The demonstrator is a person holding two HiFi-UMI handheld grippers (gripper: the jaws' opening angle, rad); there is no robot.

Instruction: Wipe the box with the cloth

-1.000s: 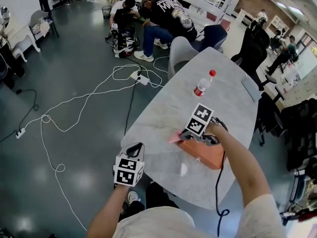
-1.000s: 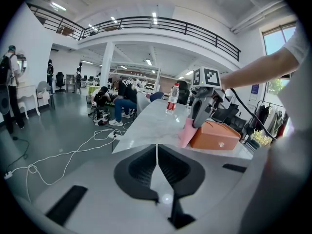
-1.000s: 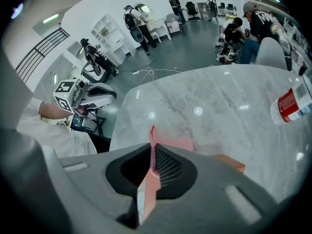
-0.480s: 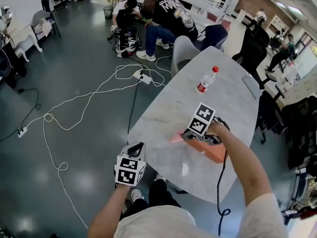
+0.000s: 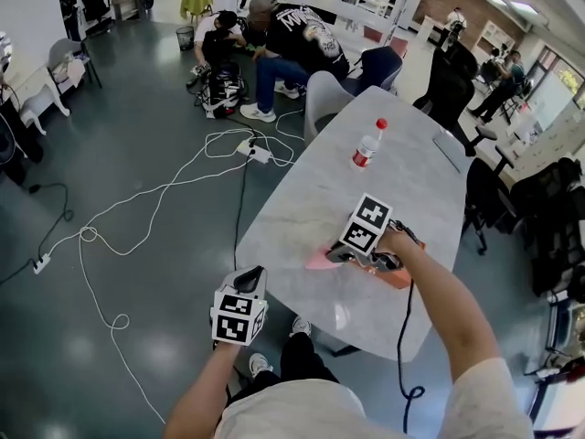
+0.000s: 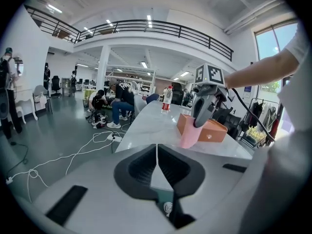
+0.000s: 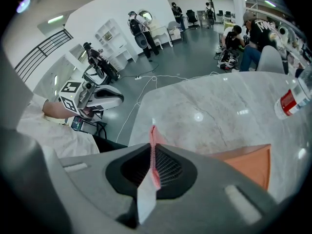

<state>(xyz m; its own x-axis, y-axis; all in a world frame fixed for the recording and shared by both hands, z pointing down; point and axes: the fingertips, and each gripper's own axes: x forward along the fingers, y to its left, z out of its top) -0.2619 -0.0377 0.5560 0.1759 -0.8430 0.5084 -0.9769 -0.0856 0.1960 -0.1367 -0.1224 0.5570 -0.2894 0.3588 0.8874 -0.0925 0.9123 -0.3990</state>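
Observation:
An orange box (image 5: 395, 273) lies on the pale marble table (image 5: 302, 218) near its front right edge. A pink cloth (image 5: 320, 261) hangs from my right gripper (image 5: 335, 255), which is shut on it just left of the box. In the right gripper view the cloth (image 7: 153, 155) is pinched between the jaws and the box (image 7: 248, 165) shows at lower right. My left gripper (image 5: 250, 275) is off the table's near corner, shut and empty. The left gripper view shows the box (image 6: 207, 129), the cloth (image 6: 189, 136) and the right gripper (image 6: 202, 112) ahead.
A water bottle with a red cap (image 5: 368, 144) stands mid-table. A flat grey object (image 5: 452, 150) lies at the far right edge. Cables and a power strip (image 5: 254, 150) trail over the floor on the left. Chairs (image 5: 324, 99) and people (image 5: 292, 35) are beyond the table's far end.
The right gripper with the pink cloth has stayed at the box's left end. The view has shifted slightly. The left gripper has barely moved.

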